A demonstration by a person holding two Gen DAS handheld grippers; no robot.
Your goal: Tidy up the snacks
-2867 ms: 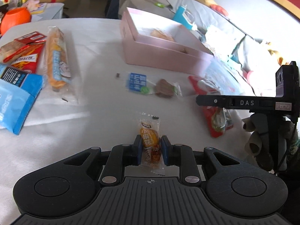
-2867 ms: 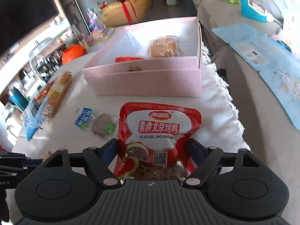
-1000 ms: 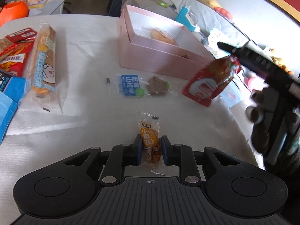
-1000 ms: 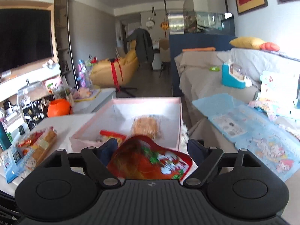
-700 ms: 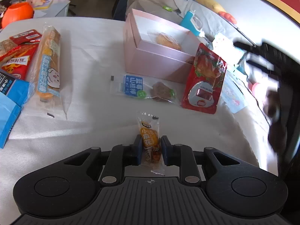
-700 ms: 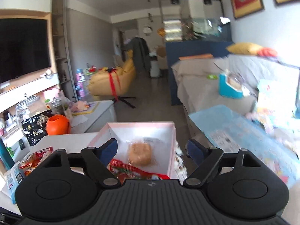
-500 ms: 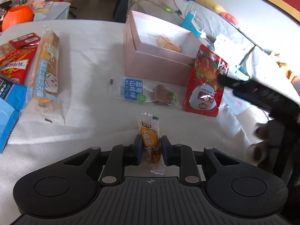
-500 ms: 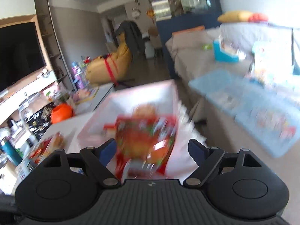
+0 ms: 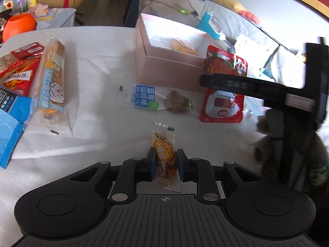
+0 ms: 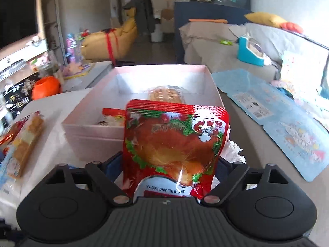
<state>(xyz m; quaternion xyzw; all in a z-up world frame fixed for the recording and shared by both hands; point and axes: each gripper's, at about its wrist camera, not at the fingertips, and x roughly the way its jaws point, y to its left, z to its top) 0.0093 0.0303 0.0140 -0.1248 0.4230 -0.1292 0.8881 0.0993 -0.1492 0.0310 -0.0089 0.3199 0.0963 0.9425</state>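
My left gripper [image 9: 164, 161] is shut on a small orange snack packet [image 9: 164, 150] that lies on the white tablecloth. My right gripper [image 10: 168, 170] is shut on a red roast-duck snack pouch [image 10: 174, 144] and holds it upright in front of the open pink box [image 10: 98, 135]; the pouch also shows in the left wrist view [image 9: 224, 100], beside the pink box [image 9: 164, 70]. The box holds a wrapped bread [image 10: 164, 93] and a red packet [image 10: 112, 113].
A blue-labelled snack packet [image 9: 158, 100] lies before the box. A long bread pack [image 9: 51, 78], red packets [image 9: 16, 70] and blue bags [image 9: 10, 119] lie at the left. An orange pumpkin bucket [image 9: 19, 23] stands far left. A sofa with blue sheets [image 10: 277, 111] is right.
My right gripper lifted the red pouch off the table, swung it up and brought it upright at the near side of the pink box. My left gripper stayed shut on the orange packet.
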